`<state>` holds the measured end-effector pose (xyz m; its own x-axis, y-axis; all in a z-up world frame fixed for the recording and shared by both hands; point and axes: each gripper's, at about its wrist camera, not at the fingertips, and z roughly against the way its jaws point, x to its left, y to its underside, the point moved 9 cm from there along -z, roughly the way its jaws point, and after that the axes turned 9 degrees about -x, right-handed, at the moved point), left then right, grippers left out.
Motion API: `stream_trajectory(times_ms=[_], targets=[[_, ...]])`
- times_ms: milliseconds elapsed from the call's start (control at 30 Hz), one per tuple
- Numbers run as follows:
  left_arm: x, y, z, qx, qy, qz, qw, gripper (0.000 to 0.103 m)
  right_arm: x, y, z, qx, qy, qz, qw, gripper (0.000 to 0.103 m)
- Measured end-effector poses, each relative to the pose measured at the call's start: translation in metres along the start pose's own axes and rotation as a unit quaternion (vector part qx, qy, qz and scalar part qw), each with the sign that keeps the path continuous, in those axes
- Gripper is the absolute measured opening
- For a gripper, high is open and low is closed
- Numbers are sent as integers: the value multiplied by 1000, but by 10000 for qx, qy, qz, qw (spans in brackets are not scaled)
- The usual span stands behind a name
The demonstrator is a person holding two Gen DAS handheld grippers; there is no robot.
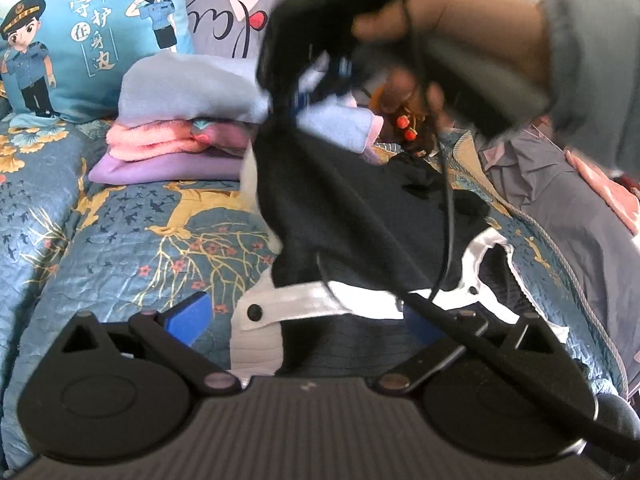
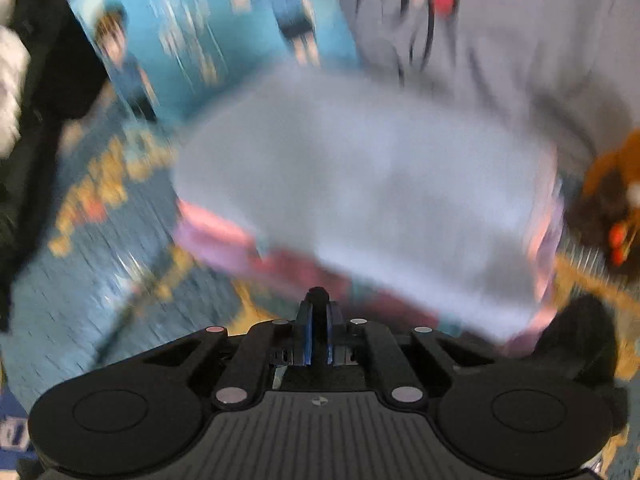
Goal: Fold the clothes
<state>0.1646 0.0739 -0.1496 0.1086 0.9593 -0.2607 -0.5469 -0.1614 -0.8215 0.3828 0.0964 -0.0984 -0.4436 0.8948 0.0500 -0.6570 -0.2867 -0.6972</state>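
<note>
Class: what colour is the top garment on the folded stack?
Light blue folded garment, clearest in the left wrist view.

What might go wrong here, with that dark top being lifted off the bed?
1. The right gripper seems shut on only a small pinch of the dark garment, so it might slip free.
2. A black cable dangles across the garment and could snag.
3. The lifted cloth swings close to the folded stack, perhaps knocking it.

Cartoon-officer pillow (image 1: 92, 36), grey lettered pillow (image 1: 236, 8), patterned blue bedspread (image 1: 132, 232)
</note>
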Motion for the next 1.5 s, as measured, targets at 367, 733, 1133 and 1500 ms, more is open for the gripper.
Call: stream_trajectory(times_ms=[367,733,1133,1500], targets=[[-11,8,-5,130,15,-251,9996,103,-27,-11,52,-723,-36,-382,9966,77],[17,2,-4,25,-253,372,9990,103,-117,154,90,-356,205,-2454,9685,78],[4,11,-11,67,-396,-182,9990,103,-45,140,-44,297,165,-1487,9883,84],[14,8,-12,23,-419,23,9991,103,-83,140,39,-207,33,-2281,9734,80]])
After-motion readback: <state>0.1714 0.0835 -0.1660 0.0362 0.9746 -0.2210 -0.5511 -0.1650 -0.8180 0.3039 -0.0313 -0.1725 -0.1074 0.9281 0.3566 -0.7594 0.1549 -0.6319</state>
